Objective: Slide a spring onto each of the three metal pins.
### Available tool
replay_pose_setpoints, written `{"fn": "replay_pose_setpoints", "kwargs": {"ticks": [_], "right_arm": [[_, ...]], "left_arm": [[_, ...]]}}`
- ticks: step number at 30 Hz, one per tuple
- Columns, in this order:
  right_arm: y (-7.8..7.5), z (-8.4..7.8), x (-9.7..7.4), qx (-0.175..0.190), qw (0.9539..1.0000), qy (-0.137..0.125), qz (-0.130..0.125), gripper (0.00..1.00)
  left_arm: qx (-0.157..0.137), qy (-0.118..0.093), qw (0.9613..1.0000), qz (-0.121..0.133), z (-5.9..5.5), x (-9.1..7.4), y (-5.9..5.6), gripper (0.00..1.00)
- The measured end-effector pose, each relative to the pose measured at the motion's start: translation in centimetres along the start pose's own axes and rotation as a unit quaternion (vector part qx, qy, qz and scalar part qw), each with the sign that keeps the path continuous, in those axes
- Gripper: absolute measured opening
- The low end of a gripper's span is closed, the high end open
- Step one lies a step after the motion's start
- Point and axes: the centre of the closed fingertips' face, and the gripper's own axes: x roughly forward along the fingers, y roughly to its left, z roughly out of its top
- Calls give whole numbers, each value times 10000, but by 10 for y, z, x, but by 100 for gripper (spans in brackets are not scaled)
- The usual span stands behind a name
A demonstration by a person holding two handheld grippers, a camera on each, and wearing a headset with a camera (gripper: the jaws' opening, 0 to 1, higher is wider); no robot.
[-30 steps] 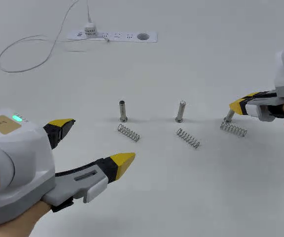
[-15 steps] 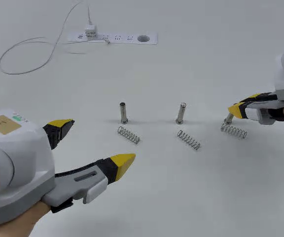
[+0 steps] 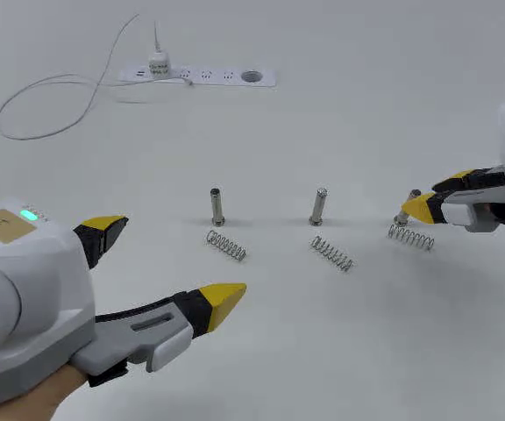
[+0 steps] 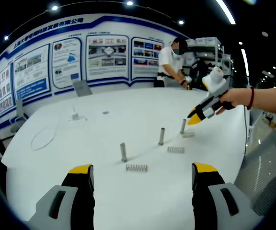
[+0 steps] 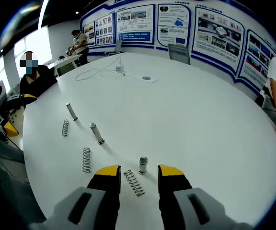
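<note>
Three metal pins stand upright in a row on the white table: left pin, middle pin, right pin. A spring lies flat in front of each: left spring, middle spring, right spring. My right gripper is open, low at the right pin. In the right gripper view that pin stands just beyond the tips of my right gripper, its spring lying between the jaws. My left gripper hangs wide open and empty, well short of the left pin.
A white power strip with a looping white cable lies at the far side of the table. Two people are beyond the table's edge.
My right gripper has dropped lower and closer to the right pin. The left gripper has barely moved. The pins and springs lie as before.
</note>
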Motion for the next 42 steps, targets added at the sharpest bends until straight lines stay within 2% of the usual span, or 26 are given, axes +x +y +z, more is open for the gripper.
{"fn": "replay_pose_setpoints", "kwargs": {"ticks": [16, 22, 24, 26, 31, 42], "right_arm": [[2, -29, -1, -509, 9971, 356, 449, 33], [6, -38, 3, -728, 9941, 379, 713, 31], [6, -43, 5, -856, 9924, 459, 760, 31], [6, -47, 7, -1052, 9900, 531, 776, 31], [6, -54, 12, -1088, 9889, 607, 809, 29], [8, -60, 22, -1233, 9865, 634, 873, 23]], "left_arm": [[43, 0, 9999, -97, 1, 0, -4, 88], [46, 14, 9999, -126, 1, 0, -6, 87], [30, 20, 9999, -152, 0, 0, -7, 87], [38, 17, 9999, -155, 0, 0, -8, 87], [25, 47, 9998, -174, -2, 1, -9, 86], [3, 60, 9998, -195, -3, 1, -11, 84]]}}
